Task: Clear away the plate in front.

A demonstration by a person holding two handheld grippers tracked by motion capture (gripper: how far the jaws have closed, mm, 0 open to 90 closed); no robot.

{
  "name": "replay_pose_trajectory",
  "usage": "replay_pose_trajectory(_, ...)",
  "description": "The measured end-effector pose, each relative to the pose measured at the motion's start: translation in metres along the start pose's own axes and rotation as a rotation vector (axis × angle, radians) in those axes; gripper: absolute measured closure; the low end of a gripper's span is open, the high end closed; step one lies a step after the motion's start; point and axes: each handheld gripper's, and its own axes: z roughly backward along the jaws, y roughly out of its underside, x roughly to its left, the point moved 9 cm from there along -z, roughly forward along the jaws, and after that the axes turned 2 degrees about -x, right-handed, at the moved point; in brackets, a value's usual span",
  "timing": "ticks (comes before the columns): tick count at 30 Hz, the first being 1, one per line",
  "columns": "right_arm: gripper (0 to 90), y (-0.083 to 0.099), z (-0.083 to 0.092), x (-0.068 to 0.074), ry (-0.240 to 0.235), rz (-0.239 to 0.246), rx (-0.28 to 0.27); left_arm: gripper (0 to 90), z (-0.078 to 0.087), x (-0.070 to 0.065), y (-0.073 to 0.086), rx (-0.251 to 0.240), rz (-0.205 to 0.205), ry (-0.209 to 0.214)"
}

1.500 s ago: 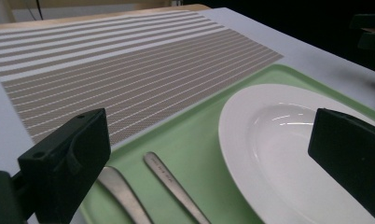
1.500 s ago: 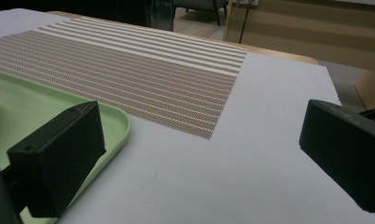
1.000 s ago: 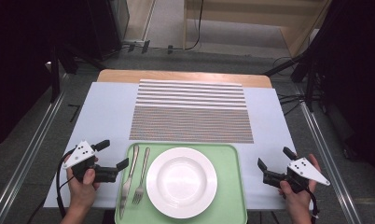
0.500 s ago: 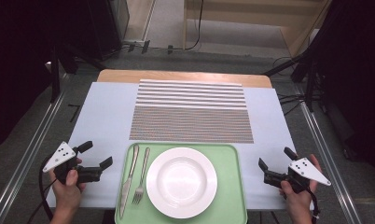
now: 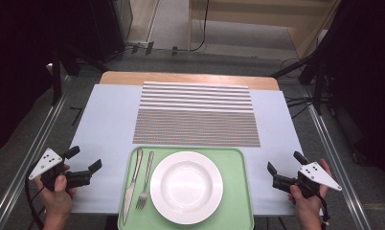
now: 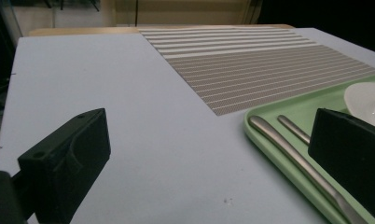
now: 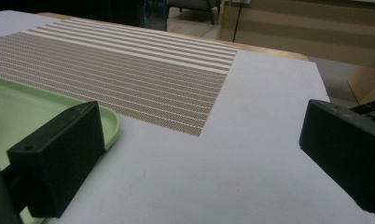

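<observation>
A green tray [image 5: 234, 165] lies at the table's near edge and carries a white plate [image 5: 186, 187], with a knife [image 5: 132, 184] and a fork [image 5: 145, 181] to the plate's left. My left gripper [image 5: 86, 158] hovers left of the tray, open and empty. In the left gripper view its gripper [image 6: 206, 163] stands wide over bare table, with the knife [image 6: 297, 158], fork [image 6: 293, 129] and plate [image 6: 367, 98] at the right. My right gripper [image 5: 285, 162] is right of the tray, open and empty. In the right gripper view that gripper [image 7: 202, 154] spans table beside the tray's corner [image 7: 36, 112].
A brown and white striped placemat [image 5: 196, 115] lies beyond the tray on the pale blue table [image 5: 109, 120]. A wooden strip runs along the table's far edge [image 5: 190, 77]. Metal rails flank the table, and cables lie on the floor at the right.
My left gripper has drawn back leftward, away from the tray, toward the table's left edge. The right gripper has barely moved.
</observation>
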Motion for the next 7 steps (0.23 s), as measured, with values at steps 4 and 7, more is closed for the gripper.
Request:
replay_pose_trajectory(4,0.0,0.0007,-0.0009,-0.0004,-0.001,0.005,-0.001,0.0,0.0005,0.0052,0.0017,0.0,0.012,-0.015)
replay_pose_trajectory(7,0.0,0.0015,-0.0017,0.0002,0.0,-0.004,0.006,0.0,-0.001,0.0078,0.0039,0.008,0.015,-0.025)
